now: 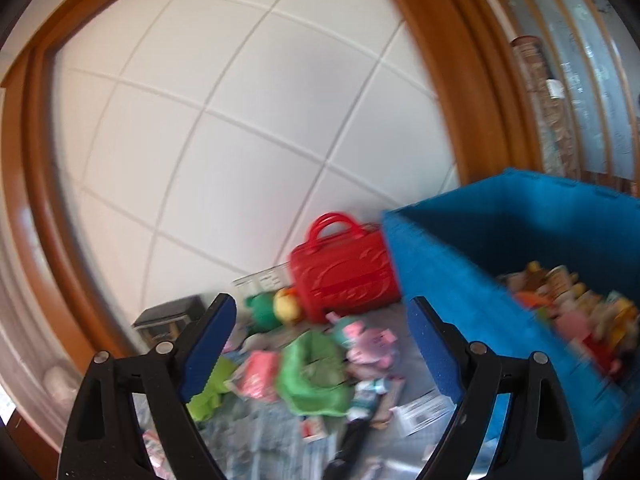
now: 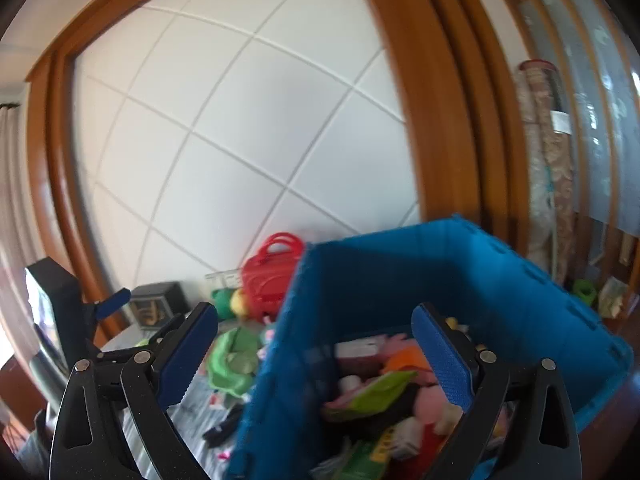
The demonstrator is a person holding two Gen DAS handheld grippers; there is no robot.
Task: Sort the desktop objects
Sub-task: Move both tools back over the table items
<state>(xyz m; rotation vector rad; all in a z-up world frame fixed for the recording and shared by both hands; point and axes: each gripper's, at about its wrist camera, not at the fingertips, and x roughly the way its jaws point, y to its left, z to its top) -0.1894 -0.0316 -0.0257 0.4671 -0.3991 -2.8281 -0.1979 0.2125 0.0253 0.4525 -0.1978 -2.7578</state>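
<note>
Step in hand, by judgement: pick next item from pile (image 1: 304,372), drop into blue bin (image 2: 460,280). Do well: single out one toy, e.g. green pouch (image 1: 316,380); descend straight, avoid snagging neighbours. Left gripper (image 1: 320,344) fingers wide apart, empty, above pile. Right gripper (image 2: 316,356) wide apart, empty, over bin rim. Red bag (image 1: 344,268) against wall behind pile.

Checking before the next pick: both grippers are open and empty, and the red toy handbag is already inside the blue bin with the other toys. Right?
Not quite. The red toy handbag is not in the blue bin; it stands outside, beside the bin's left wall near the tiled wall, as the left wrist view shows. The left gripper and right gripper are indeed open and empty.
</note>
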